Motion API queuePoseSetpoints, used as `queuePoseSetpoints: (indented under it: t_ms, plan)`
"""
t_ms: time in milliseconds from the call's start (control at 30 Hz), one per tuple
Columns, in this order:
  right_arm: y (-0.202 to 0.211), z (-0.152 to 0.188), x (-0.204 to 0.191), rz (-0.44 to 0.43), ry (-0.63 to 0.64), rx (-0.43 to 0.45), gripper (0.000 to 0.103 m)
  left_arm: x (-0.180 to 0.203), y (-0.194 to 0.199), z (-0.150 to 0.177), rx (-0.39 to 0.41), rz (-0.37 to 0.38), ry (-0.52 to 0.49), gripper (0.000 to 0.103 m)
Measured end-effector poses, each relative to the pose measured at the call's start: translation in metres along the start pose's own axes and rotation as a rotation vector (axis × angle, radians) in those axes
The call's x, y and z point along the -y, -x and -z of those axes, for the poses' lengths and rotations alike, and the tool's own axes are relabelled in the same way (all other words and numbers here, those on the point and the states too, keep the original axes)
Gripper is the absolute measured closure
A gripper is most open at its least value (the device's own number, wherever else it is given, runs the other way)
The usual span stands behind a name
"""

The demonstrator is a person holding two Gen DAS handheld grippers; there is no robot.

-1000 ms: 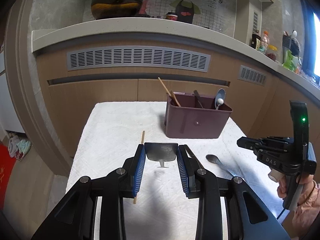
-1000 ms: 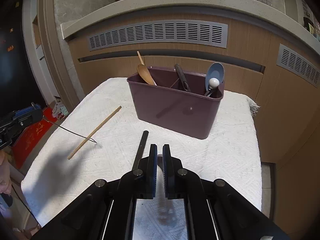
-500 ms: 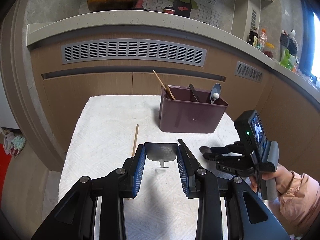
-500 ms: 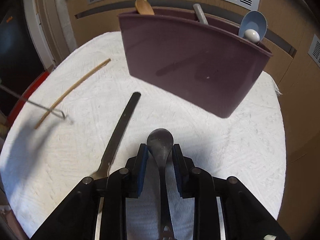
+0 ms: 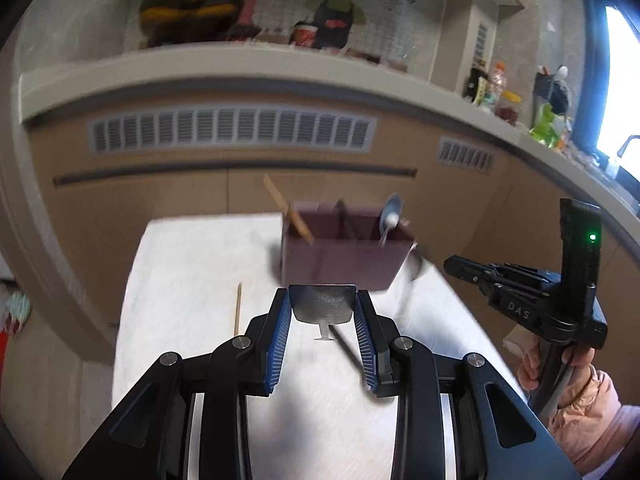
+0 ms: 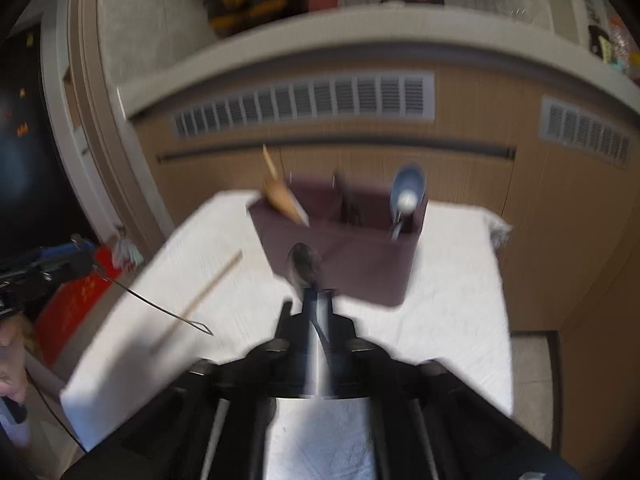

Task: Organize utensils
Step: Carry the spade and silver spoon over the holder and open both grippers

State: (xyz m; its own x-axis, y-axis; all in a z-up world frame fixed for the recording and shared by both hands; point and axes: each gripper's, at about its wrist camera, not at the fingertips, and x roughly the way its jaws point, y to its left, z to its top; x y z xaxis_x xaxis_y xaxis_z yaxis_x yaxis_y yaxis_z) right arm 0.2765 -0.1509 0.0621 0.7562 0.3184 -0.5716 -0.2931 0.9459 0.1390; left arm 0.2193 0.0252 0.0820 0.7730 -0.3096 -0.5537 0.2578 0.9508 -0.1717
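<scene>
A: What does the right hand-held gripper (image 6: 316, 300) hold?
B: It is clamped on a grey metal spoon (image 6: 303, 266), frame centre.
A: And the left hand-held gripper (image 5: 322, 312)?
B: Narrowly parted, gripping a flat metal spatula blade (image 5: 322, 307). Behind stands the maroon plastic utensil caddy (image 5: 344, 258) on the white cloth-covered surface (image 5: 192, 272).

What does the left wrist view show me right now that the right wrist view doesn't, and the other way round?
Only the left wrist view: the left gripper clamped on a flat metal blade, a dark utensil handle on the cloth, and the right gripper's outside with the hand holding it.

Only the right wrist view: the right gripper shut on a metal spoon, its bowl sticking out in front.

Both: the maroon utensil caddy with a wooden spoon and a blue spoon, the loose chopstick, and the white cloth.
</scene>
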Motion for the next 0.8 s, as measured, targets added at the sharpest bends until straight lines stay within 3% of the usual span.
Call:
queuePoseSetpoints:
  t_ms: [67,133,267,333,467,533,667,800]
  plan:
    - [0.019,-0.029,-0.003,-0.002,0.017,0.087,0.101,0.005,0.004,-0.031,0.038,0.018,-0.018,0.07]
    - [0.026,-0.052,-0.007,0.005,0.053,0.118,0.101,0.008,0.008,-0.051,0.079,0.015,-0.027,0.07]
    - [0.008,-0.062,-0.015,-0.002,0.154,0.063,0.1,0.01,0.008,-0.068,0.141,-0.015,-0.057,0.07]
    - [-0.007,-0.052,-0.016,-0.023,0.196,0.013,0.097,0.003,0.003,-0.064,0.133,-0.017,-0.045,0.07]
    - [-0.058,-0.017,-0.024,-0.093,0.228,-0.119,0.071,-0.018,-0.014,-0.044,0.071,-0.038,0.001,0.07]
    - [-0.079,-0.003,-0.03,-0.143,0.247,-0.174,0.065,-0.031,-0.02,-0.03,0.039,-0.043,0.037,0.07]
    - [-0.127,0.022,-0.058,-0.181,0.385,-0.242,0.058,-0.057,-0.026,-0.003,-0.017,-0.048,0.103,0.07]
    - [-0.173,0.034,-0.072,-0.202,0.456,-0.314,0.058,-0.075,-0.025,0.014,-0.048,-0.059,0.149,0.07]
